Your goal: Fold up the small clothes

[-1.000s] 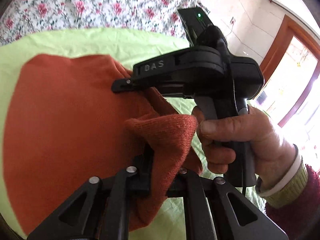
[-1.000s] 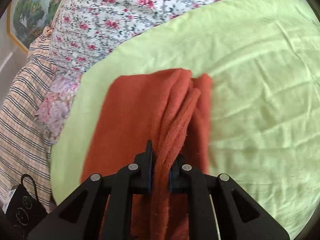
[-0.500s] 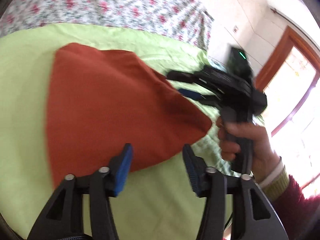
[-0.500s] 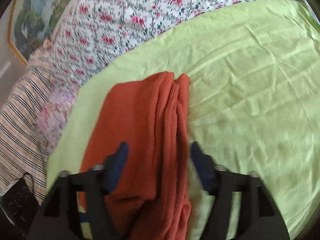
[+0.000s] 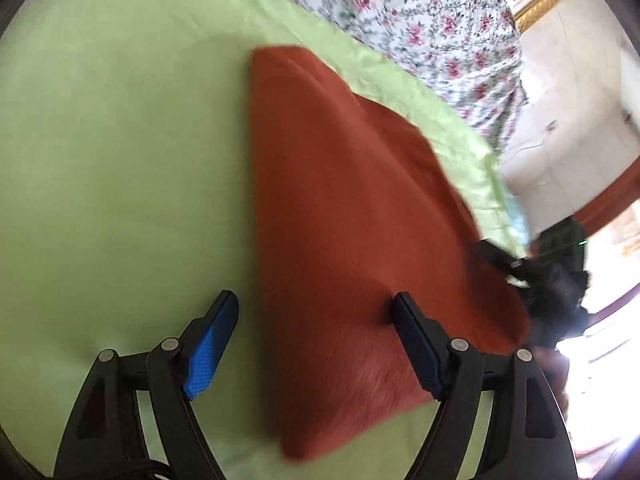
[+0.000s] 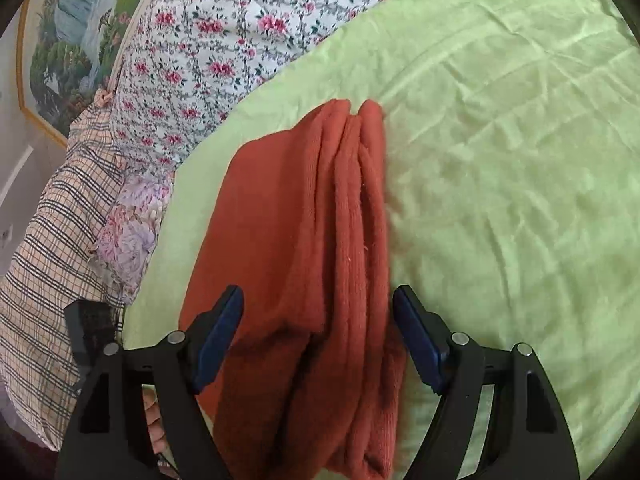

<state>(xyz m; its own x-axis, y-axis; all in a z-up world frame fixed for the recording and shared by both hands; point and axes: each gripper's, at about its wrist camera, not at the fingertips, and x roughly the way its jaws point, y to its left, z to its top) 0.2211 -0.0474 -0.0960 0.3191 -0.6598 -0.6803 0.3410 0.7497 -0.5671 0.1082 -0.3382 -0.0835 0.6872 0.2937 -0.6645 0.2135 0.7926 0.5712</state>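
garment: rust-orange knit garment (image 6: 304,264), folded, lying flat on green sheet (image 6: 500,168), centre of frame
left claw (image 5: 316,324): released, jaws have just been opening; garment's lower edge lies between them, pads not pressing it
right claw (image 6: 318,320): released, jaws wide, just opened; folded layers between pads, untouched
bed: floral cover (image 6: 224,40) upper left
picture frame (image 6: 60,52): far upper left
blur: left view smeared

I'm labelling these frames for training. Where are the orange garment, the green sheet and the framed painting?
orange garment (image 6: 288,240): right wrist view, flat top layer.
green sheet (image 6: 500,160): right wrist view, bare wrinkled area beside the garment.
framed painting (image 6: 68,36): right wrist view, its painted landscape.
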